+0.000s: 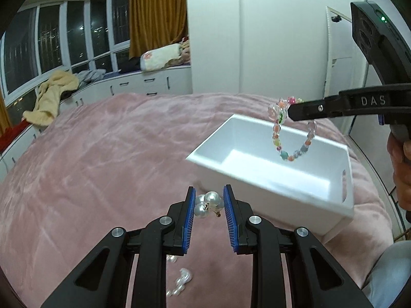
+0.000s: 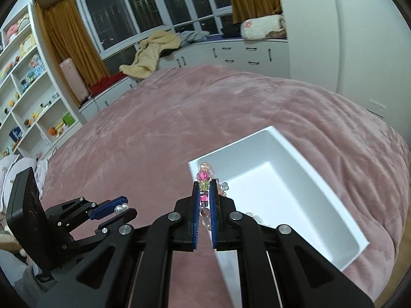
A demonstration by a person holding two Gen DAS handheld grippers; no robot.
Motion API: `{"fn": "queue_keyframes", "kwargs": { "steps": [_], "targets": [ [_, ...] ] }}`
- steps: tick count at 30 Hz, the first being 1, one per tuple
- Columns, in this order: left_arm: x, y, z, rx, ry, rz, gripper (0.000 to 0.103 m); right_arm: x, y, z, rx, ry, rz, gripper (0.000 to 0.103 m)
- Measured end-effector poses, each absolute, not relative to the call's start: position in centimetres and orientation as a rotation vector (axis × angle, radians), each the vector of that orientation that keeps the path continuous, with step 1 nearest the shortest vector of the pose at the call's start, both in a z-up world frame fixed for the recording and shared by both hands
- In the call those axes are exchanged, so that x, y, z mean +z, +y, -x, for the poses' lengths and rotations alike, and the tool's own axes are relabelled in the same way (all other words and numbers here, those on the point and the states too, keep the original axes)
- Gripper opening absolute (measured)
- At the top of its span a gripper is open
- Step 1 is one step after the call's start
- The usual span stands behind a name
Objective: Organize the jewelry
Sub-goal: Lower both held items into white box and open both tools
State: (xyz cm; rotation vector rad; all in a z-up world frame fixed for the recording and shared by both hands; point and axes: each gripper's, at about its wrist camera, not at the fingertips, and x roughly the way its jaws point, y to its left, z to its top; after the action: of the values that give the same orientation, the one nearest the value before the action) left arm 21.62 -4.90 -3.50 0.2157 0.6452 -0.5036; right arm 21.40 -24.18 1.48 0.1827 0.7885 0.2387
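Blue pads of the left hand-held gripper (image 1: 208, 200) are pinching a pearl cluster (image 1: 209, 203) above the pink bed (image 1: 102, 154), while the right hand-held gripper (image 2: 204, 192) is clamping tight on a colourful bead bracelet (image 1: 290, 138) that is dangling over the white box (image 1: 344, 195). Judging by the box, which is looking nearly empty apart from something small and unclear near its close wall, the sorting is only beginning. Both held pieces are waiting to be dropped in, and clear beads (image 1: 179, 282) are lying on the bed, not yet collected.
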Motion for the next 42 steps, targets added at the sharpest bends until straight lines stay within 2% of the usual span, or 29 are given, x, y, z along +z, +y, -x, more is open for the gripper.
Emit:
{"fn": "queue_keyframes", "kwargs": {
  "steps": [11, 23, 34, 38, 39, 40, 42],
  "targets": [
    [-3.1, -11.6, -24.1, -0.573, 0.625, -0.245, 0.027, -0.4, -30.2, -20.6, 0.152, 0.794, -0.242, 0.008],
    [-8.2, -18.7, -27.9, -0.625, 0.716, -0.237, 0.027, -5.8, -33.6, -21.2, 0.123, 0.858, -0.309, 0.008],
    [-12.1, -21.3, -30.6, -0.598, 0.816, -0.222, 0.028, -9.5, -33.8, -21.8, 0.146, 0.898, -0.312, 0.008],
    [-12.1, -21.5, -30.9, -0.586, 0.824, -0.216, 0.039, -9.5, -33.4, -21.8, 0.136, 0.904, -0.285, 0.015],
    [-12.0, -21.5, -31.0, -0.586, 0.821, -0.214, 0.051, -9.5, -33.4, -21.8, 0.141, 0.903, -0.284, 0.019],
    [-11.6, -21.4, -30.9, -0.579, 0.811, -0.207, 0.058, -9.4, -33.3, -21.7, 0.145, 0.897, -0.285, 0.027],
    [-11.1, -21.2, -30.8, -0.571, 0.798, -0.201, 0.061, -9.1, -33.4, -21.4, 0.148, 0.876, -0.287, 0.036]
  ]
}}
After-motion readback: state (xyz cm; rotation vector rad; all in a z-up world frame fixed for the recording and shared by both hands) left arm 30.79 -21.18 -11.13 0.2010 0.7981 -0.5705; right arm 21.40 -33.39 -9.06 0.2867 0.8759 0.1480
